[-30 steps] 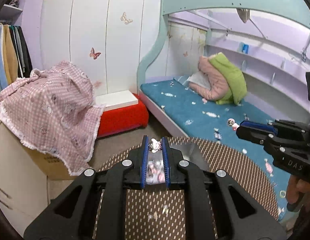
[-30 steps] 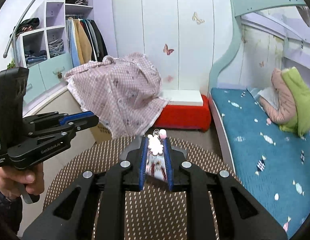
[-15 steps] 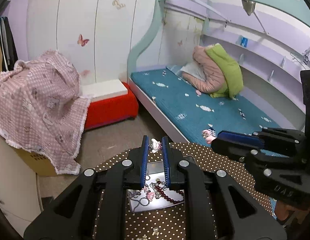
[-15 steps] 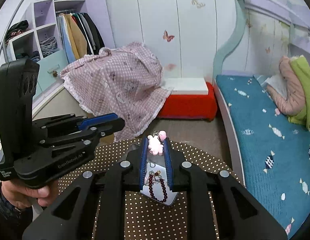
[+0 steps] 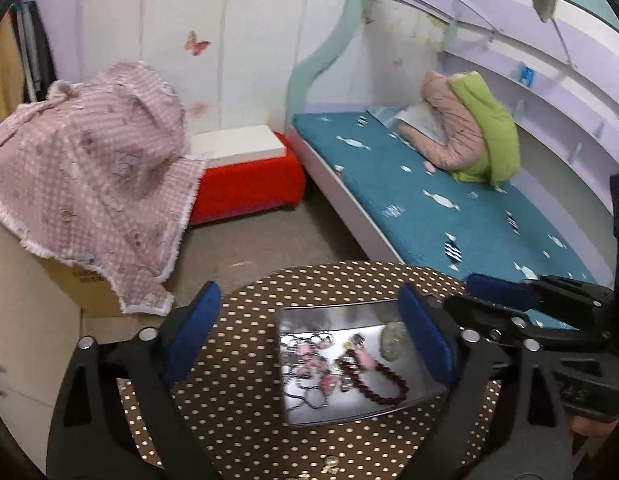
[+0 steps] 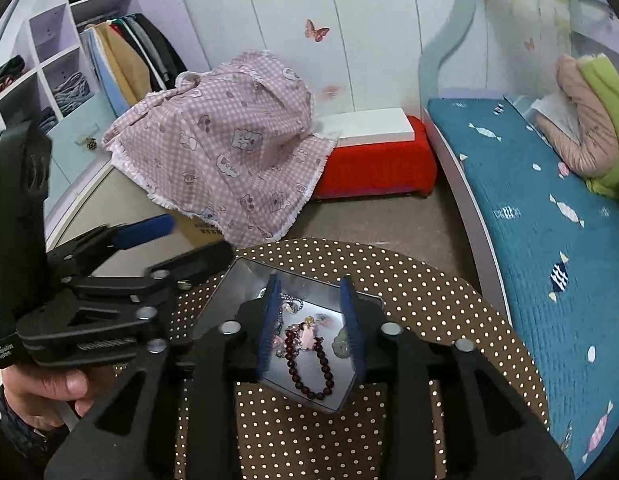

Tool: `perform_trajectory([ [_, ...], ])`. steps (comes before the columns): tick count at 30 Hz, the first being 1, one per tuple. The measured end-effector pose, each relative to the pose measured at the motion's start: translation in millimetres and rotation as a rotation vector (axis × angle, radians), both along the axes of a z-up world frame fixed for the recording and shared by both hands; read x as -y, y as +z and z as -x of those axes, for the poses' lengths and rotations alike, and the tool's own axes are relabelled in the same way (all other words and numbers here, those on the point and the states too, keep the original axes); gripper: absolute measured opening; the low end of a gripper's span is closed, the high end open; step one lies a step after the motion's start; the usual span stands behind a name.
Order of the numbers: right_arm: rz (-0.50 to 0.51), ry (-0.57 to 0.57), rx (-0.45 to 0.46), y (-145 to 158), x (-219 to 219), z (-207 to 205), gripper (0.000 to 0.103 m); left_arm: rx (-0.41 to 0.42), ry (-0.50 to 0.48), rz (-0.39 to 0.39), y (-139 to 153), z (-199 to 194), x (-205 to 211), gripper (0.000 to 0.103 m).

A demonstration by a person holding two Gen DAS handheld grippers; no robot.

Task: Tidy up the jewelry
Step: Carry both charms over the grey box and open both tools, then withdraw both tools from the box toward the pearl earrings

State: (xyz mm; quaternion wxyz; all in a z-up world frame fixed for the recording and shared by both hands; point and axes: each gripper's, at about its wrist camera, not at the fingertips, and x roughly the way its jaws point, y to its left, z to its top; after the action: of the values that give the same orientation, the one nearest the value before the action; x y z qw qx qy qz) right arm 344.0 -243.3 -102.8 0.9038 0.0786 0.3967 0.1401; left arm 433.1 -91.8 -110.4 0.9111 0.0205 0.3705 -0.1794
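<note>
Polka-dotted brown cloth covers the round table point(image 5: 245, 360) beneath me. Both my jaws have just been opening and now stand released, gripping nothing: my left gripper point(image 5: 305, 340) spread wide, my right gripper point(image 6: 311, 320) less so. Below them sits the shiny metal tray point(image 5: 329, 314), holding the dark red bead bracelet point(image 6: 309, 368), pink charms point(image 5: 309, 364) and tangled chains.

Black plastic left claw point(image 5: 309, 328), right claw point(image 6: 311, 316): blue pads, silver screws; dark sleeve point(image 6: 13, 428).
</note>
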Motion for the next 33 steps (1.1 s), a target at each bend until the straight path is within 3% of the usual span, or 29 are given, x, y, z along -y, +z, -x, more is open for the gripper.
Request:
perform_trajectory([
  [1, -0.006, -0.014, 0.018, 2.1, 2.1, 1.8, 0.092, 0.007, 0.015, -0.005, 1.4, 2.3, -3.3, 0.094],
  [2, -0.013, -0.026, 0.037, 4.5, 4.2, 4.7, 0.095, 0.019, 0.030, -0.011, 3.6, 4.7, -6.5, 0.095],
  [14, -0.004, -0.097, 0.151, 40.1, 7.7, 35.1, 0.095, 0.225, 0.151, -0.056, 49.5, 70.8, -35.5, 0.098],
  [25, -0.026, -0.107, 0.279, 80.4, -1.6, 82.5, 0.095, 0.313, 0.200, -0.035, 81.7, 132.4, -56.8, 0.098],
  [33, -0.013, -0.120, 0.339, 91.8, -4.8, 113.4, 0.095, 0.352, 0.226, -0.027, 93.7, 167.3, -66.0, 0.098],
])
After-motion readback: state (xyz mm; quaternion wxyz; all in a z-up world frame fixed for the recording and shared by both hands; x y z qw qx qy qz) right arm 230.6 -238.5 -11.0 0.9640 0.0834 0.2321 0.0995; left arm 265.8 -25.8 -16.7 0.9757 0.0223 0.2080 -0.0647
